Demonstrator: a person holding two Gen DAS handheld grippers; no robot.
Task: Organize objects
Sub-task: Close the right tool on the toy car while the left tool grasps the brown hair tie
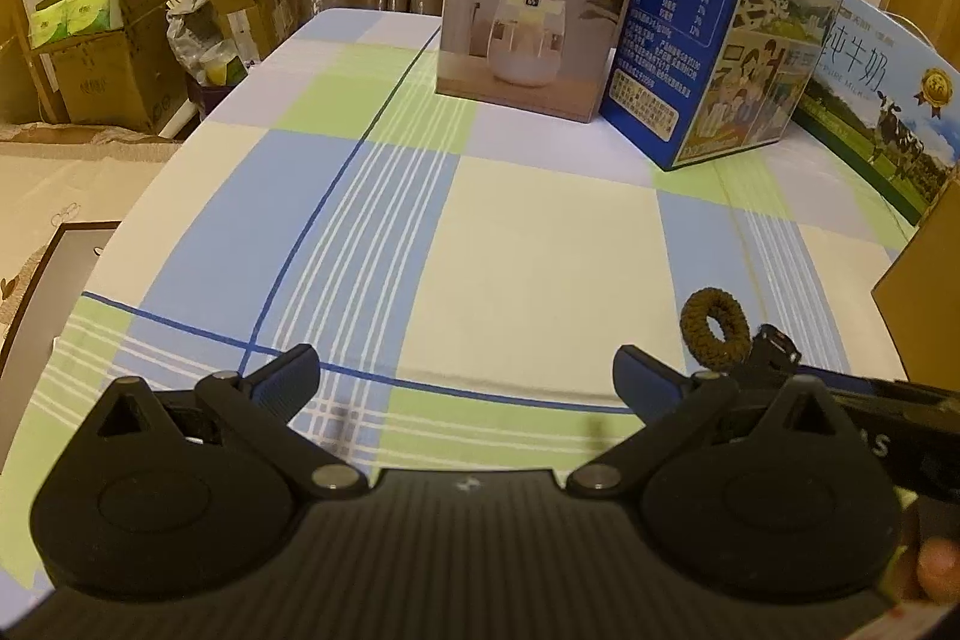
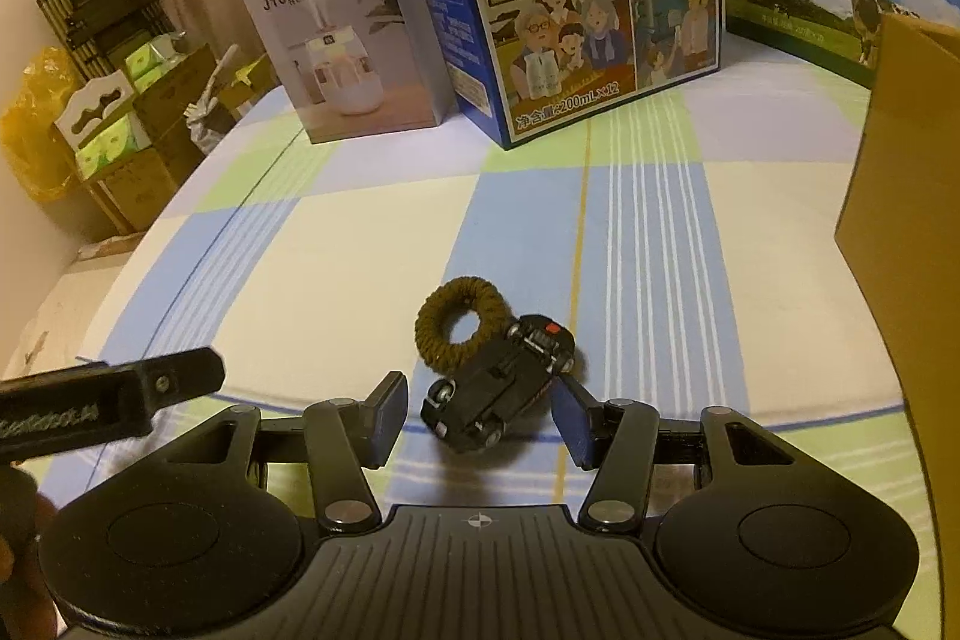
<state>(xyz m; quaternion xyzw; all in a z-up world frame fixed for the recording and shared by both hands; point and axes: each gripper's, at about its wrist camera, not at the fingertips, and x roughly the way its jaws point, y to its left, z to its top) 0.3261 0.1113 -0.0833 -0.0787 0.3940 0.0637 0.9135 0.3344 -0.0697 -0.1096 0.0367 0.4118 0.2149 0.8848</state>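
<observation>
In the right wrist view the right gripper [image 2: 480, 409] stands with its jaws spread either side of a black toy car [image 2: 501, 385] at lower centre, not pressing it; a brown hair tie [image 2: 459, 319] touches the car just above; the left gripper [image 1: 465, 373] hangs released over the checked tablecloth [image 1: 540, 232]; a humidifier box [image 1: 528, 10] and a blue milk carton [image 1: 726, 28] stand at the top of the frame.
</observation>
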